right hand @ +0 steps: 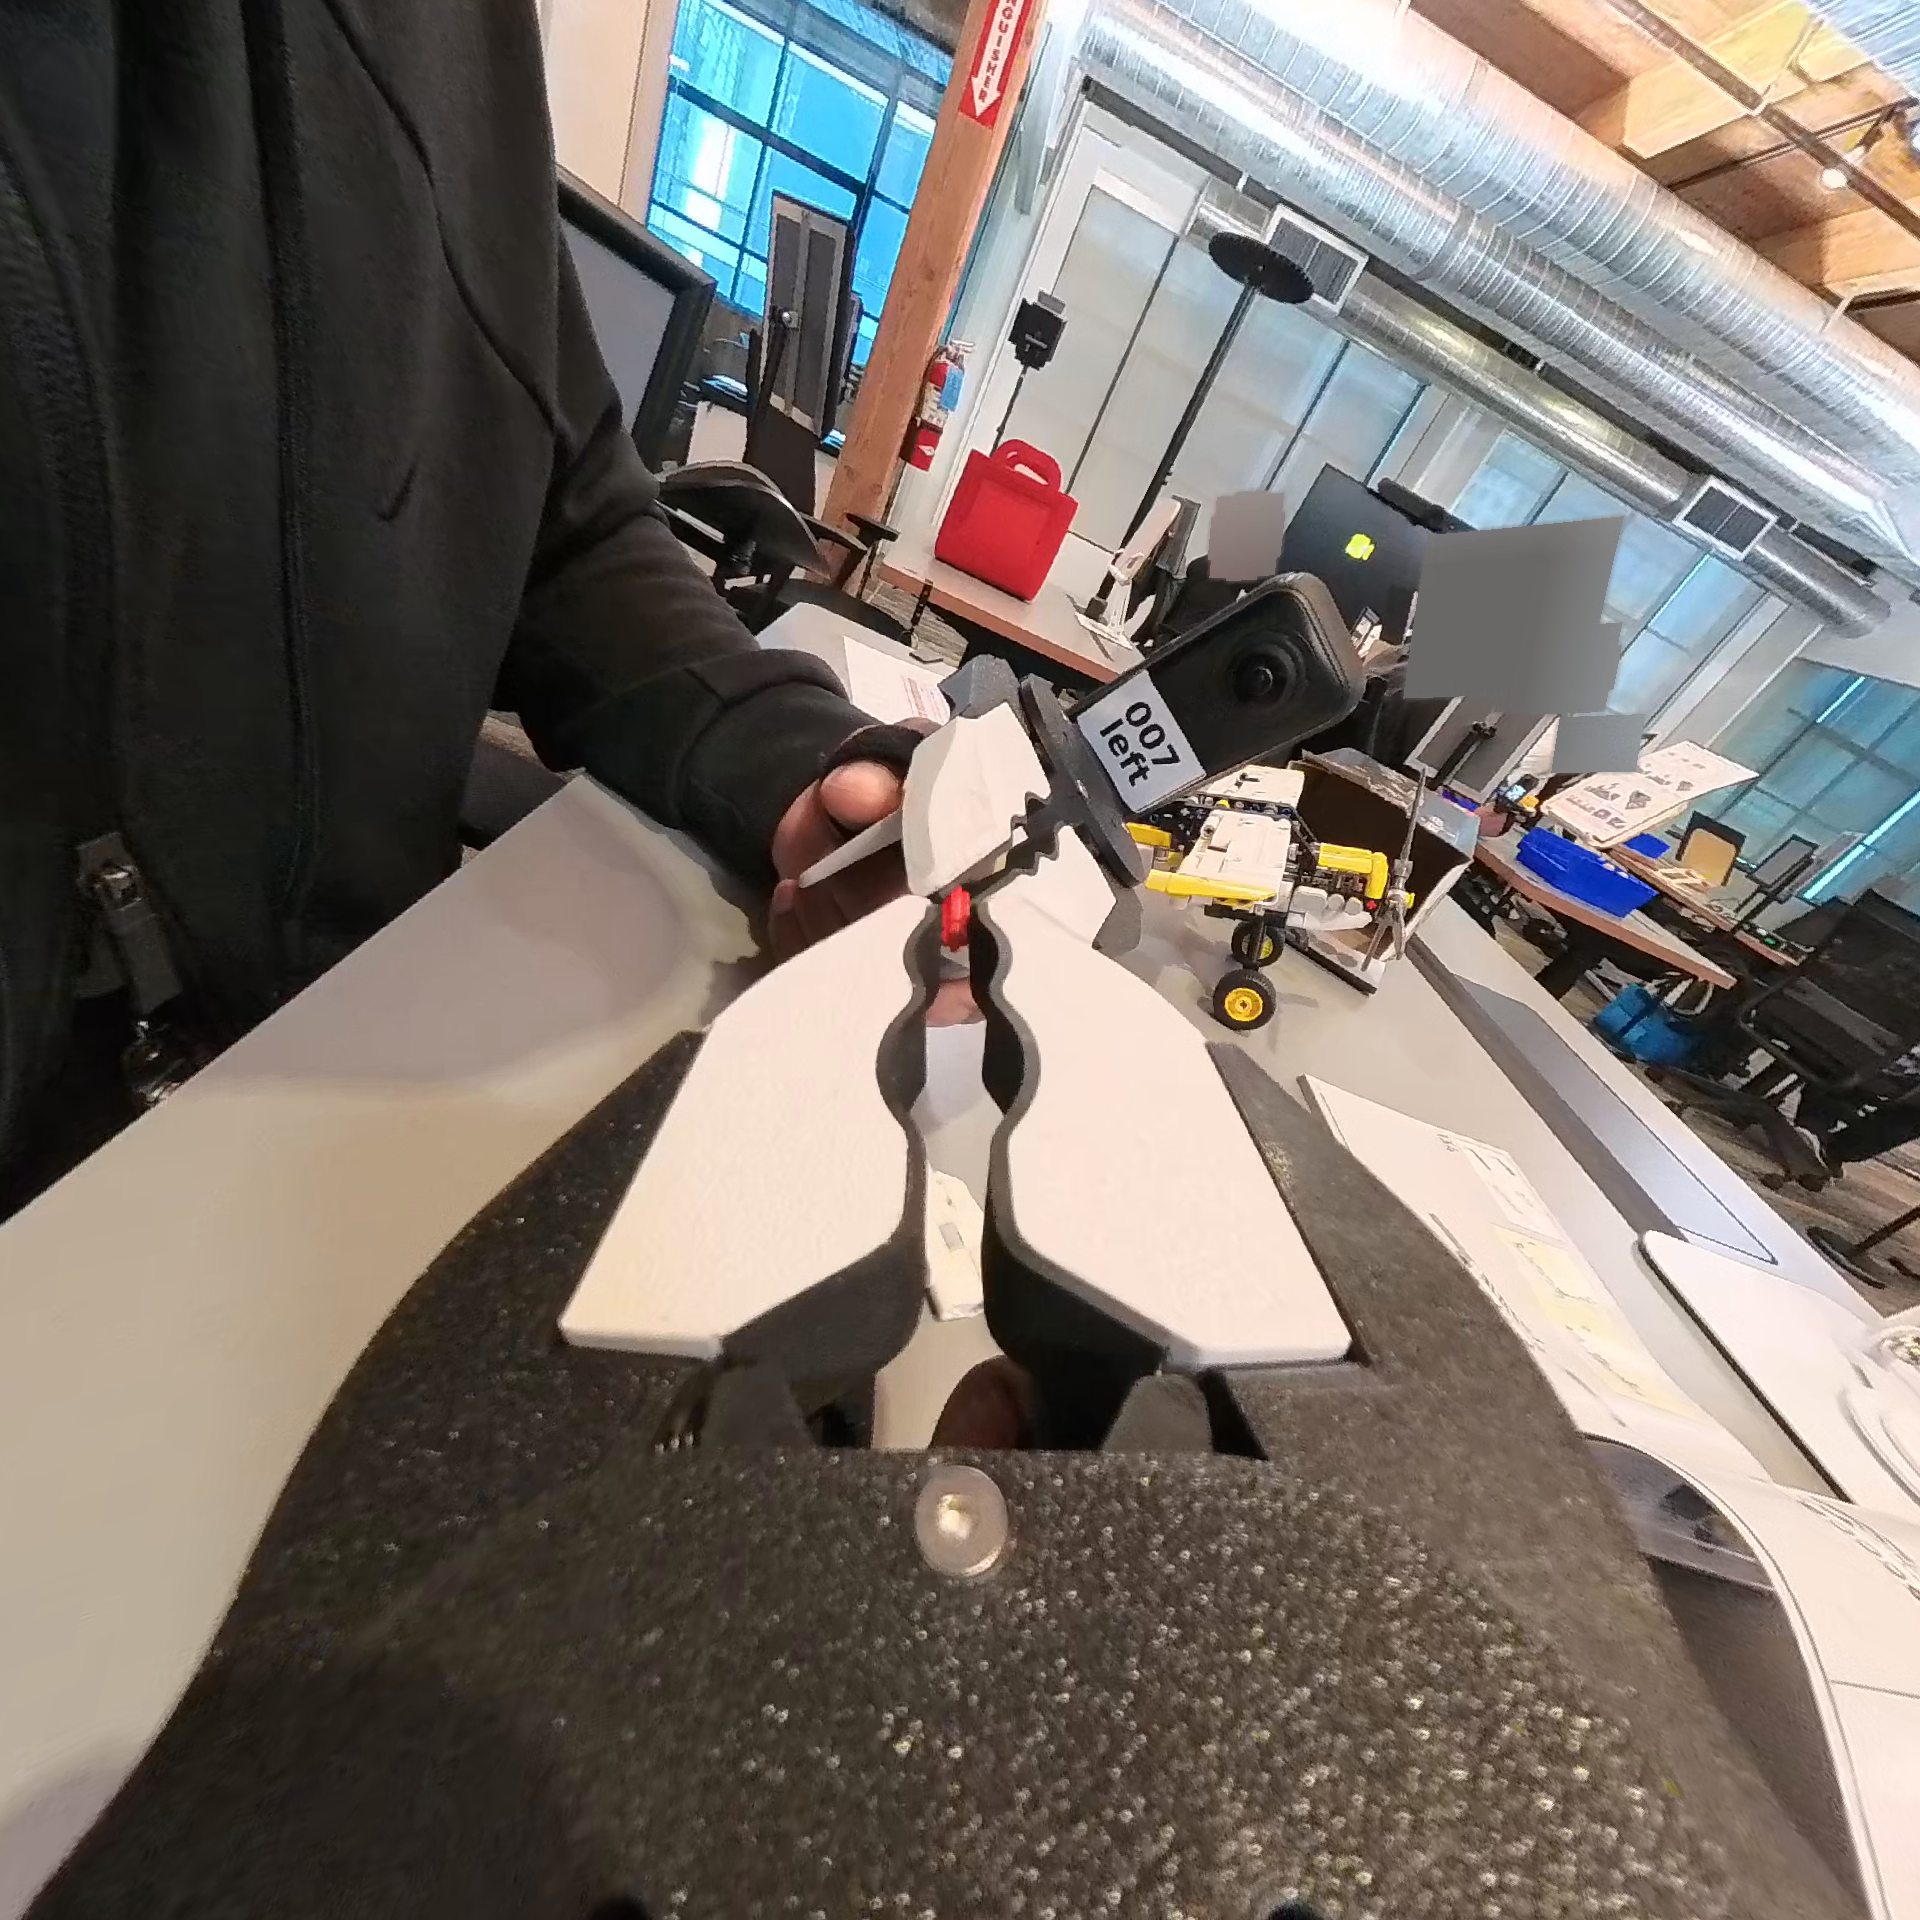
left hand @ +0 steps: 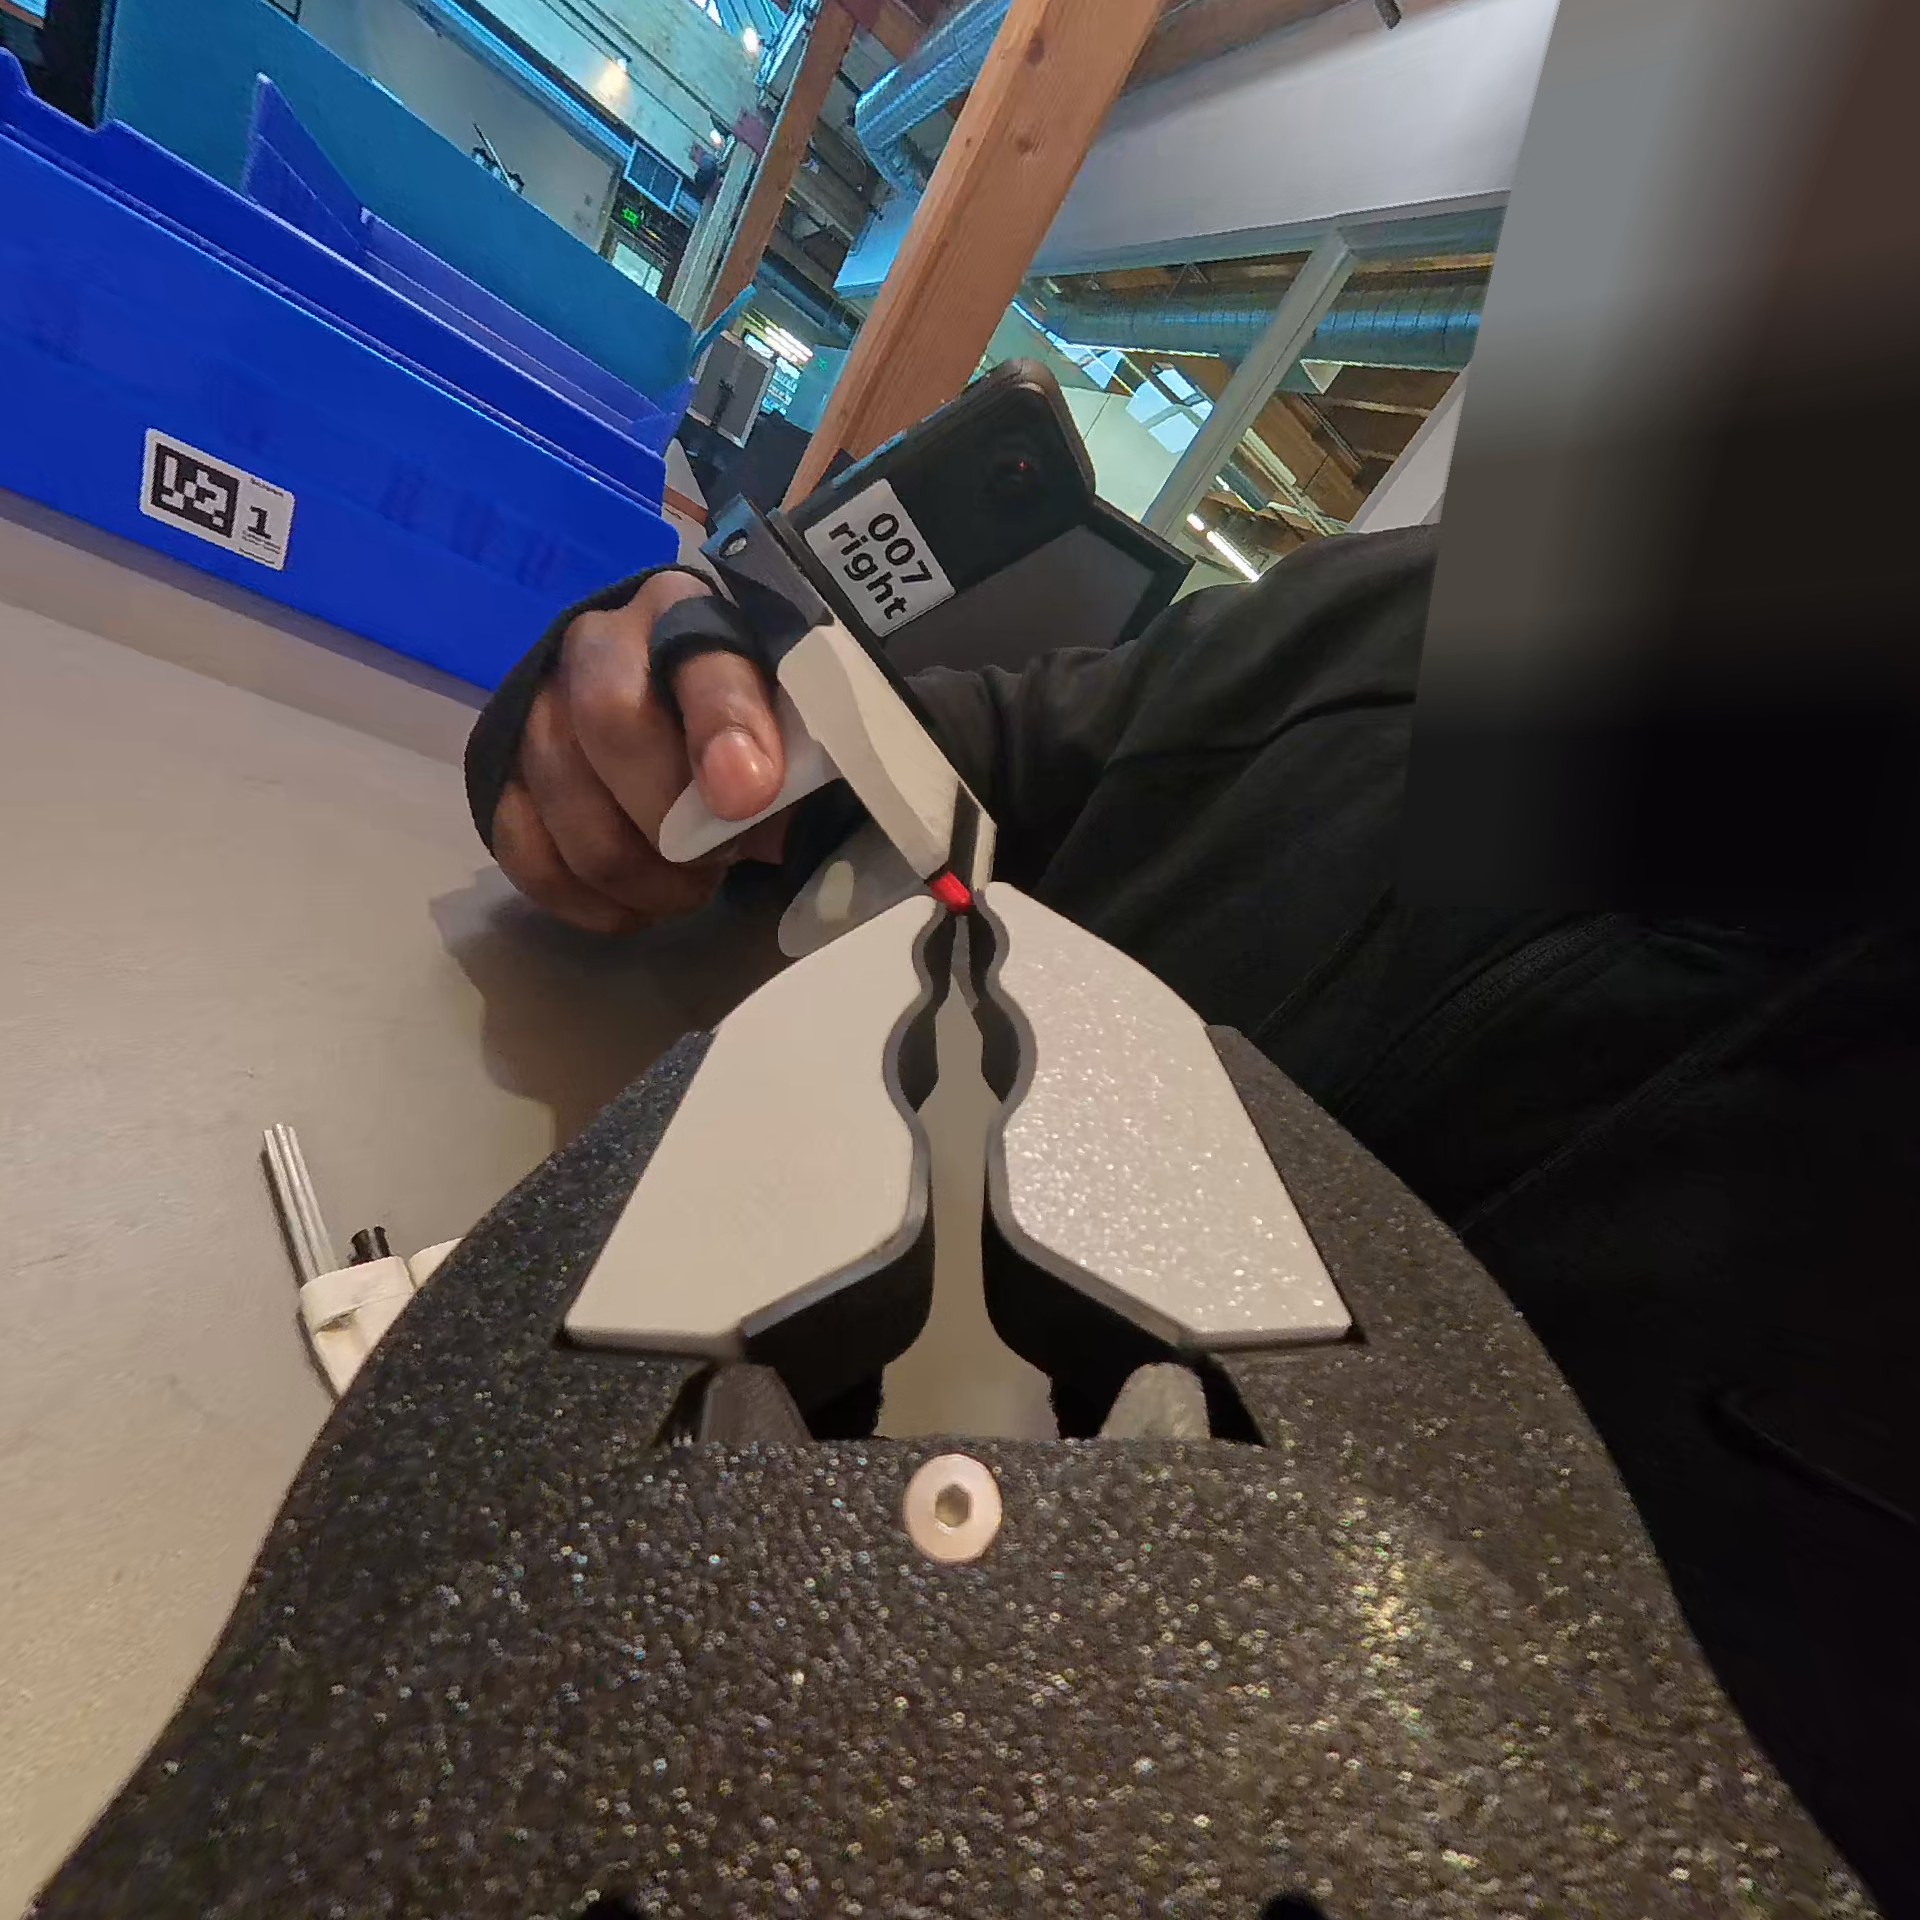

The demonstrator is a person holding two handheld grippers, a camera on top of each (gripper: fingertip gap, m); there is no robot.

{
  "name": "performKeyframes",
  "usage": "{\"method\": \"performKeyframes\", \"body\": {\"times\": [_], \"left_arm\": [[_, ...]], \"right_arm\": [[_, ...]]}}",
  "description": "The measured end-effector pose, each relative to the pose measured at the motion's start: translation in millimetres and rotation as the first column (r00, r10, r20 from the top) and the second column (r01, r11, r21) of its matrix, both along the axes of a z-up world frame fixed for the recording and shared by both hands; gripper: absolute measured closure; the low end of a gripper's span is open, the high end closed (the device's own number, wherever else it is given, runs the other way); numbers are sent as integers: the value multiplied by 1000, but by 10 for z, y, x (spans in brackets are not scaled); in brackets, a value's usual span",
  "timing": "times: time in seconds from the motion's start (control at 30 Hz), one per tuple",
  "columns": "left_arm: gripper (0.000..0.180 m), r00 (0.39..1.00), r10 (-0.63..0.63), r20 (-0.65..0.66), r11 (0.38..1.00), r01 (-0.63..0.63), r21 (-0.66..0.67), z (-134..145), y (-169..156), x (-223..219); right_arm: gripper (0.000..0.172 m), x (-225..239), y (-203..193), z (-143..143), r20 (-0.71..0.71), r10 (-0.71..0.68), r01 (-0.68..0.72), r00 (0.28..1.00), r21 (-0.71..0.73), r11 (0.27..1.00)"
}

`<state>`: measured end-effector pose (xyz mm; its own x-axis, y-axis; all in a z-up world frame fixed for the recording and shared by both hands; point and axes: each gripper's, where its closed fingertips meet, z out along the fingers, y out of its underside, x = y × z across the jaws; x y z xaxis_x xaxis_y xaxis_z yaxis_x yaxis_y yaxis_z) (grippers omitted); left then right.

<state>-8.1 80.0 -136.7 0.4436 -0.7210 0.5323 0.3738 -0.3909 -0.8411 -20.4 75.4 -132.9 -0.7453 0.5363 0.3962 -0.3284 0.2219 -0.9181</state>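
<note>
Grey tabletop (left hand: 156, 831): both tongs, left (left hand: 954, 920) and right (right hand: 951, 930), apparently clenched on small red peg (left hand: 950, 890).

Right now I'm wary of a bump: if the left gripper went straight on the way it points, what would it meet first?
Probably the right gripper: its tips, with a small red piece between them, sit right at the left gripper tips.

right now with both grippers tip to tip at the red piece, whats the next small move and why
Probably hold both still, opening neither: the red piece sits where left gripper and right gripper tips meet, off the table, and which pads press it is unclear.
</note>
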Motion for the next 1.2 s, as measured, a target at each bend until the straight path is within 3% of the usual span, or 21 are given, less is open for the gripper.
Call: {"method": "performKeyframes", "body": {"times": [0.7, 0.9, 1.03, 1.1, 1.2], "left_arm": [[177, 1000, -6, 25, 1000, 6, 6, 31, -3, 4], [177, 994, 58, -89, 998, -60, -22, -62, 57, -23], [164, 927, 233, -294, 965, -258, -47, -189, 183, -253], [155, 849, 300, -435, 921, -376, -99, -337, 253, -450], [146, 734, 283, -618, 861, -479, -173, -559, 278, -642]], "right_arm": [[167, 1, -12, 22, 4, 0, 0, 1000, -20, 1000], [167, -4, 42, -44, 26, -21, 21, 999, 19, 1000], [167, -22, 203, -98, 50, -71, 69, 996, 36, 997], [167, -36, 286, -129, 58, -96, 93, 994, 54, 994], [167, -50, 369, -190, 68, -122, 116, 990, 88, 989]]}}
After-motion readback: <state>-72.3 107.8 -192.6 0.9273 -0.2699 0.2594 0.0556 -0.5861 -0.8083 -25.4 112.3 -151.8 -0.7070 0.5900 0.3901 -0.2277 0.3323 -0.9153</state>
